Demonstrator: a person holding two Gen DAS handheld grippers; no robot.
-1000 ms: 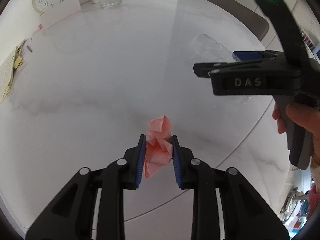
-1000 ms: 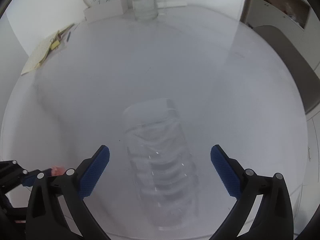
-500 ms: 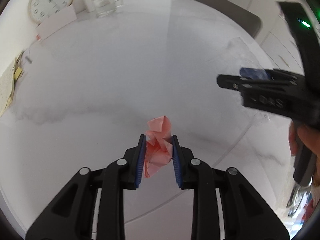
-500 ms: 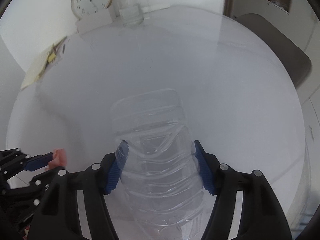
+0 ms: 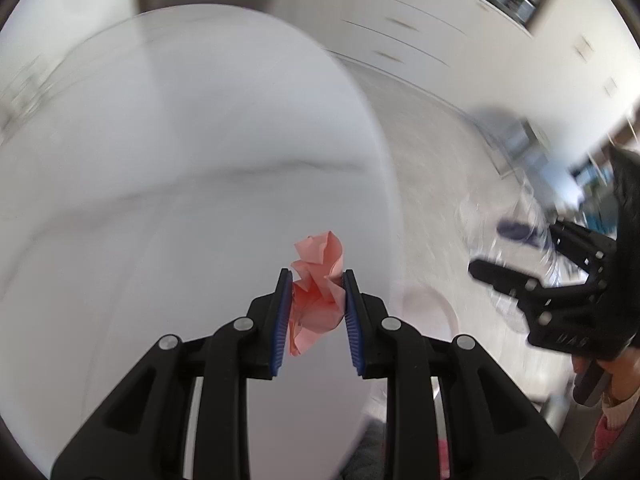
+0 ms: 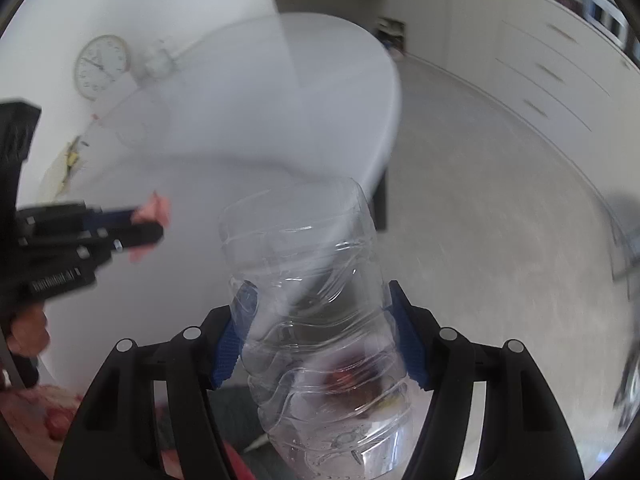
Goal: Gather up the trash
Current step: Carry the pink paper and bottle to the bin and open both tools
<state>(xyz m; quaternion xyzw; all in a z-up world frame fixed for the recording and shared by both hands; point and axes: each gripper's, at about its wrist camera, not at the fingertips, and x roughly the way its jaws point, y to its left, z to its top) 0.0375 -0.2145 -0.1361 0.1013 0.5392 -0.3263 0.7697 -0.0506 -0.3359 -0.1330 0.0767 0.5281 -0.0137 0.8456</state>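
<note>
Left wrist view looked steeply down along its fingers (image 5: 285, 312), close over the white bench (image 5: 160, 160) edge, floor (image 5: 432, 152) to the right. Right wrist view likewise, bench (image 6: 260, 100) to upper left. Both shared bench, floor (image 6: 500, 200), and each other's gripper.

Both fisheye views: bright, even, diffuse light with soft shadows only. Motion blur smears the table (image 5: 168, 128), floor (image 6: 480, 184) and cabinets (image 5: 420, 28), while each view's own jaws stay sharp. Straight lines bow toward the dark circular rim; pale surfaces look washed out.
</note>
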